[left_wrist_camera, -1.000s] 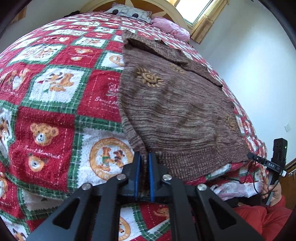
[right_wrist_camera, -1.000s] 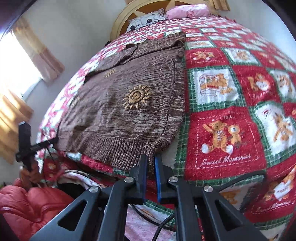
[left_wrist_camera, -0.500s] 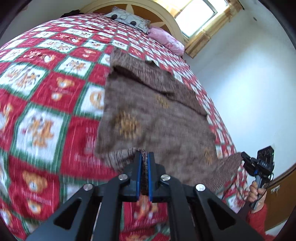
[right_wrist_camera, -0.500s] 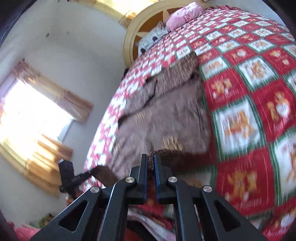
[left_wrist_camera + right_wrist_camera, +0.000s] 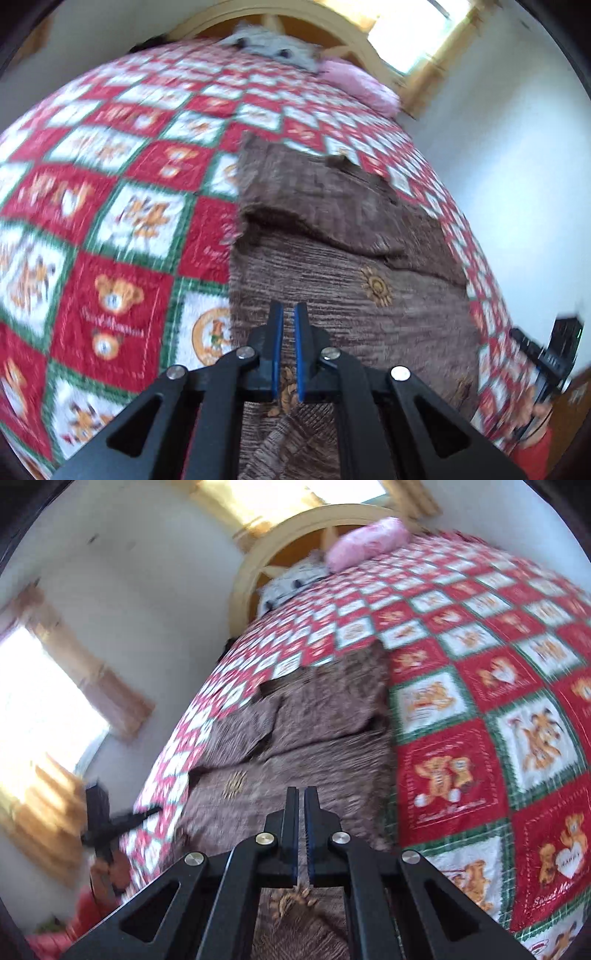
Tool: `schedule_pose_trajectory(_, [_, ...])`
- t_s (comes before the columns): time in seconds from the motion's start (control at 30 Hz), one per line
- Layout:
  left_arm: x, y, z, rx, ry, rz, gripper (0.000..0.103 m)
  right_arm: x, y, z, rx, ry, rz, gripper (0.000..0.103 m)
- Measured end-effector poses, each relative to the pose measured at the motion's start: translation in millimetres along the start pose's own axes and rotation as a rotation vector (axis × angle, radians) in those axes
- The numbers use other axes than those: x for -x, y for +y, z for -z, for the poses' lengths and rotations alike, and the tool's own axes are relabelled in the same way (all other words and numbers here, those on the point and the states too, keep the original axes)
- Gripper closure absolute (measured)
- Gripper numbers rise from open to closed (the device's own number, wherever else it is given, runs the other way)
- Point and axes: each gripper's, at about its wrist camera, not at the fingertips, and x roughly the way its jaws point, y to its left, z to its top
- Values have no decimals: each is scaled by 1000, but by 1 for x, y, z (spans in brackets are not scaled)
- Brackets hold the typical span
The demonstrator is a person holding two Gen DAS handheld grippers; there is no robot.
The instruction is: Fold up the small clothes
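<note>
So brown knit sweater (image 5: 332,266), hem doubled over, pinched in L tool (image 5: 289,317) & R tool (image 5: 301,801).

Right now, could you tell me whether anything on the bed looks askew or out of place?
Nothing looks damaged. The brown sweater lies mid-fold: its hem is pinched in the left gripper and right gripper and carried over the body, while a sleeve lies folded across the chest.

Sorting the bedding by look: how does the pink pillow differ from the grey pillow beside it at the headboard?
The pink pillow is plain pink; the grey pillow is pale grey with dark spots. In the right wrist view the pink pillow looks plump and rounded, while the grey pillow lies lower. Both rest at the head of the bed against the yellow headboard, side by side.
</note>
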Motion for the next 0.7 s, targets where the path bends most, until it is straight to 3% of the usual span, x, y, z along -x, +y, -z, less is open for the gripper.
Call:
schedule_pose_trajectory(0.13, [8,-23,14,-198,56,69,87,-4,14,22,84,90,-35,93])
schedule_pose_trajectory(0.17, [9,-28,21,-244,73,77,73,-5,16,27,92,105,-47,77])
schedule_pose_trajectory(0.2, [9,-33,28,-287,80,70,51,-5,18,34,102,111,-55,51])
schedule_pose_trajectory(0.27, [8,-42,42,-367,73,38,33,-3,21,48,123,107,-57,33])
schedule_pose_trajectory(0.43, [0,-52,62,-450,114,57,33,3,27,68,170,94,0,33])
schedule_pose_trajectory(0.53, [-12,-54,68,-492,128,-30,32,4,29,71,178,94,22,33])
schedule_pose_trajectory(0.63, [-27,-42,67,-430,166,-33,32,8,30,71,189,81,37,33])
schedule_pose_trajectory(0.7, [-24,-38,67,-401,138,-5,33,12,31,71,206,76,46,33])
